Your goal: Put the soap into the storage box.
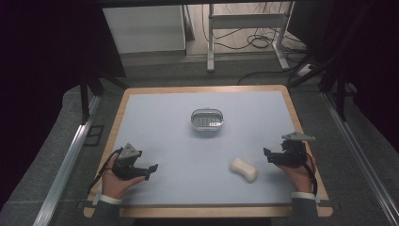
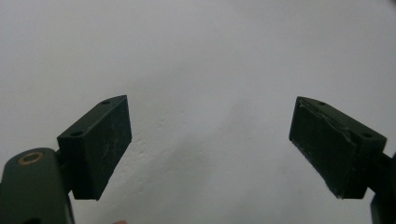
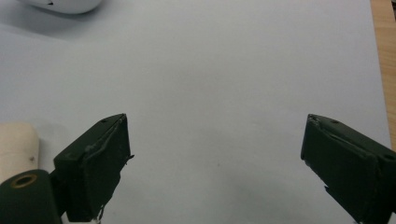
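On the near right of the pale blue mat [image 1: 179,141], just left of the right gripper [image 1: 269,155], lies a cream, bone-shaped bar [image 1: 243,169], most likely soap: smooth, matte, rounded at both ends and pinched at the waist, set at a slant. Farther off, near the middle of the mat, sits a small oval metal dish [image 1: 207,121] with a shiny rim and a slotted insert, well apart from the bar. Both grippers hover low with their black jaws spread wide and nothing between them; the left gripper [image 1: 151,168] points right across bare mat at the near left, and its own view shows worn, scuffed rubber pads [image 2: 100,144] over plain mat. From the right gripper view the bar's blunt cream end [image 3: 17,147] sits just beside the left-hand jaw, not between the two. My reading is that the work stands at its start, the reach for the bar not yet closed. Next, the right gripper should shift so the jaws straddle the narrow waist, then close gently, since a smooth bar may slip or twist
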Demonstrator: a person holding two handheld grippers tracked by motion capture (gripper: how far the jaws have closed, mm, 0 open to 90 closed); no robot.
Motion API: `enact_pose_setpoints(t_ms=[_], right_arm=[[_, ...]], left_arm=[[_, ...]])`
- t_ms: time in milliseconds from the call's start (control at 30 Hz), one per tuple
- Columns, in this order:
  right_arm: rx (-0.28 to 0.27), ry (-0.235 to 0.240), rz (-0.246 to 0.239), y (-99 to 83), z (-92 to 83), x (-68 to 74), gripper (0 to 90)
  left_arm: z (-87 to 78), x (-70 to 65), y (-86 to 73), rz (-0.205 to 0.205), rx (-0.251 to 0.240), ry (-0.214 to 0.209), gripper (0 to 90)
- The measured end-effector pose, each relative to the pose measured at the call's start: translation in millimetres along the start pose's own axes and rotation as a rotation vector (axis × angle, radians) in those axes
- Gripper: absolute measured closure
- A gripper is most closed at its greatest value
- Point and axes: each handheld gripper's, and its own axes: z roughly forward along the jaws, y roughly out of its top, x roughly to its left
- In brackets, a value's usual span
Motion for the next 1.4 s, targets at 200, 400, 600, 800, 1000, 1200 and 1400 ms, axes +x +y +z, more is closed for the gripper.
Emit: enact_pose_setpoints(t_ms=[200,400,600,800,1000,1200,1400], right_arm=[[-0.015,0.026,-0.021,0.2,0.1,0.2,9.9],[-0.014,0.015,-0.004,-1.6,-0.2,-3.4,11.5],[-0.012,0.006,-0.009,-2.7,0.3,-4.7,11.9],[0.004,0.021,-0.004,-3.8,0.7,-6.5,12.4],[-0.003,0.021,0.009,-3.4,-2.1,-9.0,12.8],[-0.005,0.036,0.018,-1.0,-2.8,-6.6,12.9],[0.006,0.045,0.011,-1.4,-3.5,-5.2,15.2]], left_arm=[[-3.0,3.9,-4.2,-0.015,-0.016,-0.020,14.4],[-2.4,3.7,-4.0,-0.005,-0.016,-0.034,14.7],[-3.7,4.5,-3.8,-0.007,-0.032,-0.040,13.9],[-4.3,4.5,-3.9,-0.003,-0.032,-0.048,13.1],[-3.5,4.4,-4.0,0.001,-0.033,-0.055,12.8],[-3.6,4.6,-3.7,-0.007,-0.042,-0.060,12.4],[-4.8,5.8,-3.3,-0.014,-0.042,-0.057,12.3]])
